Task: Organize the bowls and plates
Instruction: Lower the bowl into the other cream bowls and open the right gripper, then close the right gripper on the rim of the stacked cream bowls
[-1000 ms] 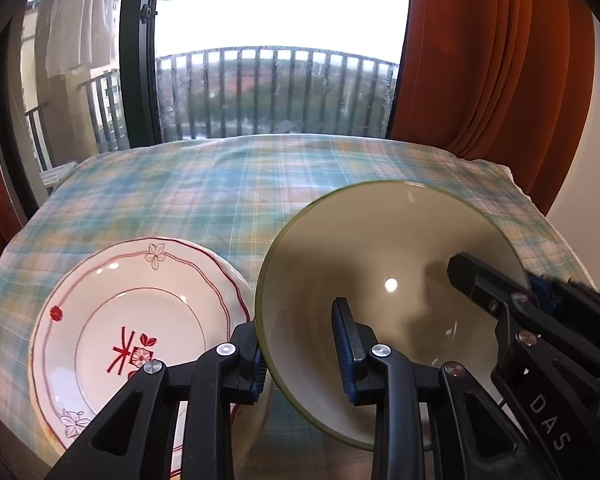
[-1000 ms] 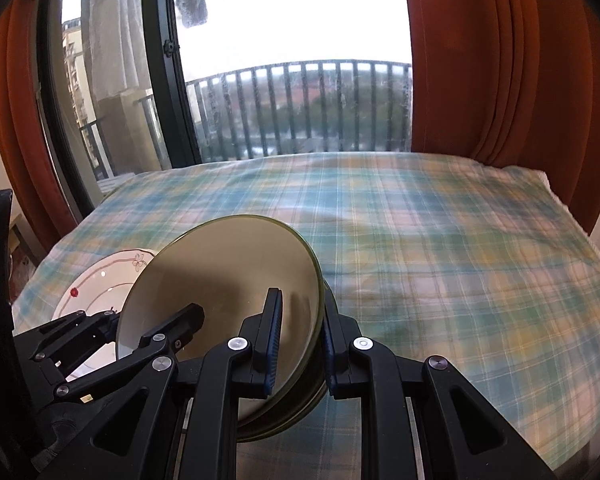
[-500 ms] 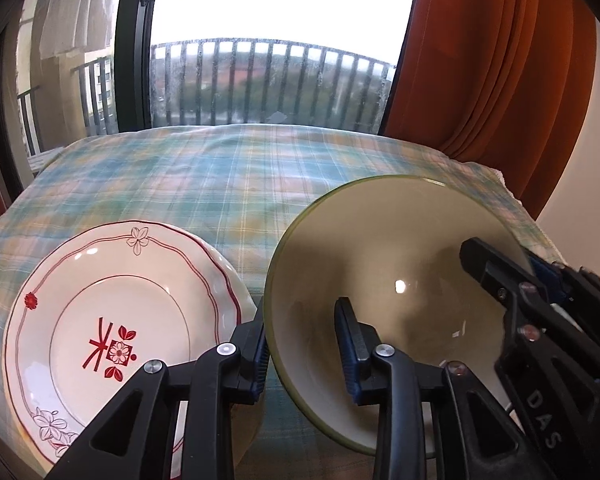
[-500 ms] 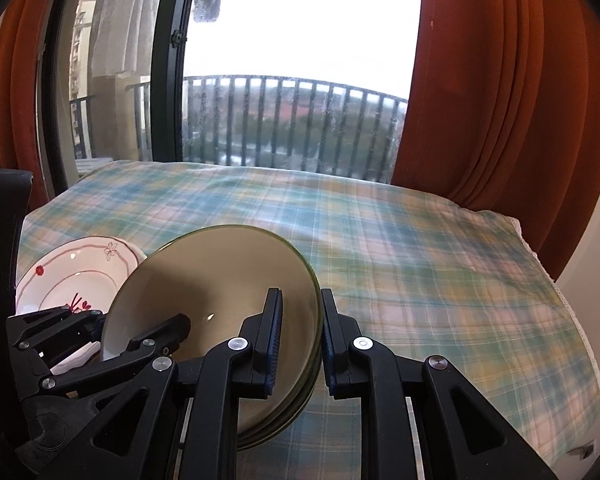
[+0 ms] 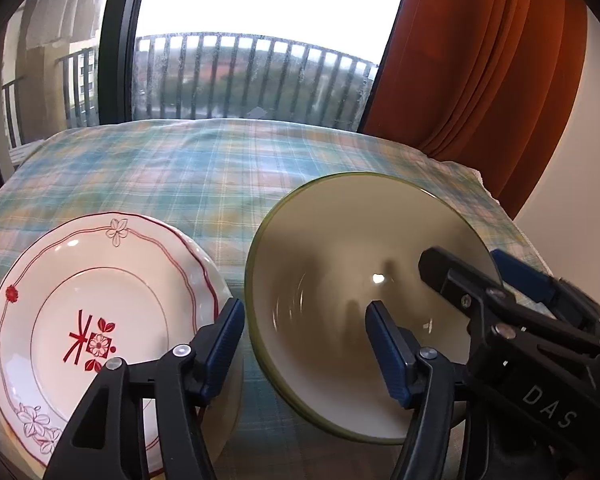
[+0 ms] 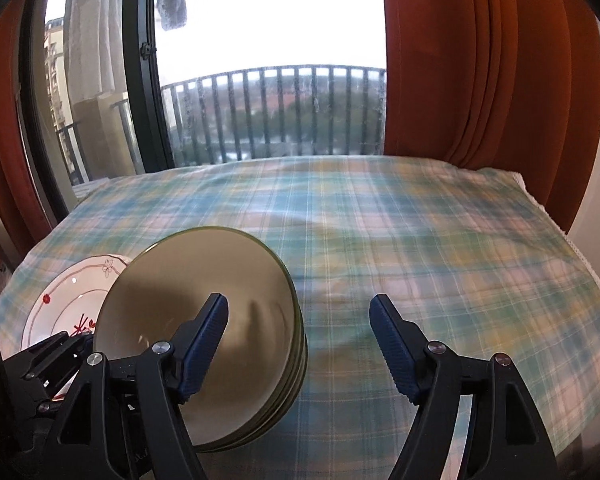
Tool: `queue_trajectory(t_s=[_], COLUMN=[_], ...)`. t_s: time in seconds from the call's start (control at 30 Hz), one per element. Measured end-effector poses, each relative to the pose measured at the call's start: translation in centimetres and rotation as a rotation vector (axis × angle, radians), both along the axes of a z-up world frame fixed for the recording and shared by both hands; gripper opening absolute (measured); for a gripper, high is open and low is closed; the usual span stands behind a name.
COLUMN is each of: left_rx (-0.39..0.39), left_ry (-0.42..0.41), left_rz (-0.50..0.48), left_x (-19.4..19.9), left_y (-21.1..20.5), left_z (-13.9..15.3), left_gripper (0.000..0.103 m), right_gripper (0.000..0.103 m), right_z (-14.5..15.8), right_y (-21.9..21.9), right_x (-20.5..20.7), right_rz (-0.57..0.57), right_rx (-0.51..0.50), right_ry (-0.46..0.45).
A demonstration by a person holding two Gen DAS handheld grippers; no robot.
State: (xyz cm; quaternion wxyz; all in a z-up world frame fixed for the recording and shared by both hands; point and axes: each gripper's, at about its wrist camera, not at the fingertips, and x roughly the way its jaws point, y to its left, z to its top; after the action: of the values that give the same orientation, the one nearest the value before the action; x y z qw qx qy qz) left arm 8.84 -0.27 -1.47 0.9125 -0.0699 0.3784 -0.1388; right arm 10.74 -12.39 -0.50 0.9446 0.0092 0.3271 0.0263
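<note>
A stack of green-rimmed beige bowls [image 5: 364, 292] [image 6: 204, 304] sits on the plaid tablecloth [image 6: 400, 248]. A white plate with red flower pattern [image 5: 80, 312] [image 6: 72, 296] lies just left of the stack. My left gripper [image 5: 304, 340] is open, its fingers straddling the top bowl's near-left rim without clamping it. My right gripper [image 6: 298, 340] is open and empty, its left finger over the bowl and its right finger over bare cloth. It also shows in the left wrist view [image 5: 472, 276] at the bowl's right rim.
The table's far edge meets a window with a balcony railing [image 6: 276, 112]. Orange curtains [image 6: 488, 60] hang at the back right. The table's right edge [image 6: 588, 280] drops off beside a white wall.
Both grippers have opened and let go of the top bowl's rim. The bowl now rests on the stack beside the plate.
</note>
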Motion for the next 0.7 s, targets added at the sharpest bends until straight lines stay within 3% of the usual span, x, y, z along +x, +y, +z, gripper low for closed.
queue_trajectory(t_s=[0.37, 0.63, 0.7], left_rx=[0.004, -0.013, 0.006], left_ry=[0.057, 0.142, 0.169], left_rz=[-0.011, -0.004, -0.003], left_x=[0.9, 2.0, 2.2], left_y=[-0.7, -1.2, -1.3], left_z=[0.2, -0.3, -0.4], left_gripper=[0.072, 0.073, 0.071], right_gripper=[0.076, 0.076, 0.071], right_z=[-1.6, -1.7, -2.0], right_y=[-1.7, -2.4, -2.4], right_x=[2.6, 3.4, 3.7], right_rz=[-0.055, -0.074, -0.069], right_rx=[0.194, 0.23, 0.24], right_ry=[0.227, 0.268, 0.285])
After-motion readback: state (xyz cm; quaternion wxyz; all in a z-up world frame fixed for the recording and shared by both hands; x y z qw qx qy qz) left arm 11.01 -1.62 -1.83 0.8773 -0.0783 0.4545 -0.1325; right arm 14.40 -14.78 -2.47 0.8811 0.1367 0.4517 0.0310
